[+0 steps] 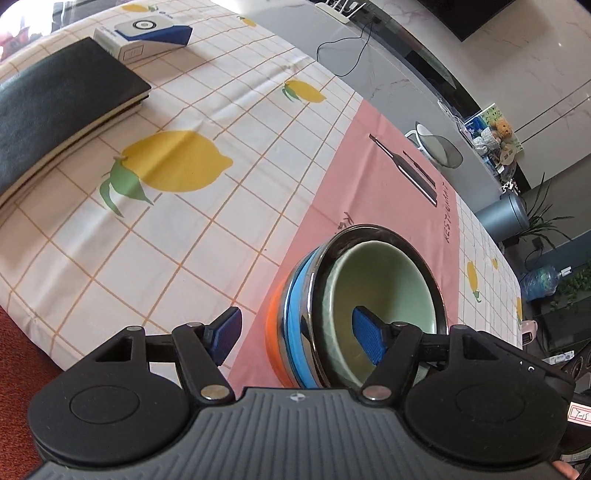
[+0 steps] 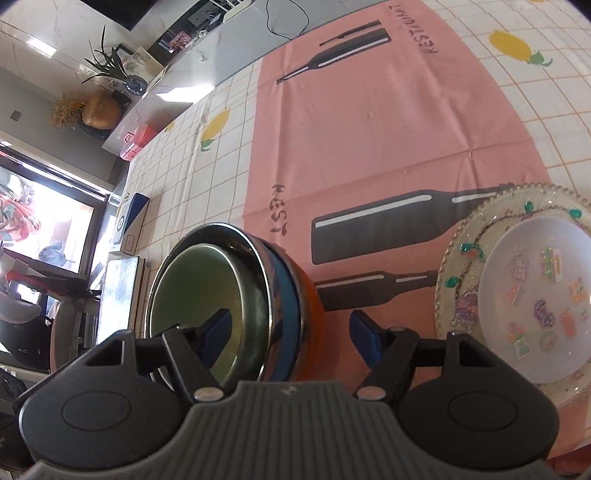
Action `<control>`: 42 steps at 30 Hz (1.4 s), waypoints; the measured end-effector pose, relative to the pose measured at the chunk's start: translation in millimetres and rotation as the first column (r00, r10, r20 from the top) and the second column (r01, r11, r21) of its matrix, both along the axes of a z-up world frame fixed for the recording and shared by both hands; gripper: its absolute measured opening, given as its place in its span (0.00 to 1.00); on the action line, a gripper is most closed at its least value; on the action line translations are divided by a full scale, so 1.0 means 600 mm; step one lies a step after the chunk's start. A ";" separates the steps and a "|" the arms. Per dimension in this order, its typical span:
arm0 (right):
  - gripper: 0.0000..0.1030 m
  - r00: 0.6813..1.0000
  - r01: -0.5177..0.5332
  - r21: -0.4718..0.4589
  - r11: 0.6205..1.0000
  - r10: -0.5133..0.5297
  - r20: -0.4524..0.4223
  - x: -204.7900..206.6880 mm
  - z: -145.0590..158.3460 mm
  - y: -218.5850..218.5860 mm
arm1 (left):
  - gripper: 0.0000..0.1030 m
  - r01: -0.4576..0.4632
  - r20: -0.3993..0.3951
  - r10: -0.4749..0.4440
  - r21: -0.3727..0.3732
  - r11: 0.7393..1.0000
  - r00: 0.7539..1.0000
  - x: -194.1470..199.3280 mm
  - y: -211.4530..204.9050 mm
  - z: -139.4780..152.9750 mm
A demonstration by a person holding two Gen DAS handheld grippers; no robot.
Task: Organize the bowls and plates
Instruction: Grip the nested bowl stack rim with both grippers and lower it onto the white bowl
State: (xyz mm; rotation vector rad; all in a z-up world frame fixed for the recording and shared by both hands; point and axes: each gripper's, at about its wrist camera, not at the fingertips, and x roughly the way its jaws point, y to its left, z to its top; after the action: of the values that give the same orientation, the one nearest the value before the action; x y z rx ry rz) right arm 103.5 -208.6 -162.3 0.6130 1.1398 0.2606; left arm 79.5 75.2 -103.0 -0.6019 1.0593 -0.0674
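Observation:
A stack of nested bowls stands on the pink mat: orange at the bottom, then blue, a steel one, and a pale green bowl on top. My left gripper is open and straddles the stack's near wall, one finger inside the green bowl, one outside. The stack also shows in the right wrist view. My right gripper is open and straddles its wall the same way. A white plate lies on a larger glass plate to the right.
A black notebook and a white-and-blue box lie on the lemon-print tablecloth at the far left. The pink mat covers the middle. The table's edge and a grey counter run behind.

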 end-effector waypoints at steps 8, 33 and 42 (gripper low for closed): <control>0.59 1.000 0.016 0.036 0.999 -0.016 -0.022 0.010 -0.017 0.005 | 0.68 -0.008 -0.025 0.007 -0.049 0.999 1.000 0.010 0.001 -0.024; 0.45 0.999 0.039 0.074 0.997 -0.038 -0.008 -0.003 -0.003 -0.014 | 0.48 0.016 -0.007 -0.016 -0.004 1.000 1.000 0.001 -0.036 0.019; 0.45 0.992 0.117 0.076 0.990 -0.120 0.033 -0.038 0.052 -0.133 | 0.48 0.141 0.051 -0.141 -0.007 0.990 0.989 0.010 -0.160 0.061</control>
State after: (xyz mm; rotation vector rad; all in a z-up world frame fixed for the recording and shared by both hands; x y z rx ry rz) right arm 80.4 -288.7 -131.2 0.7364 1.0573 0.2121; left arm 85.7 -21.1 -66.1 -0.5313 1.0525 -0.2108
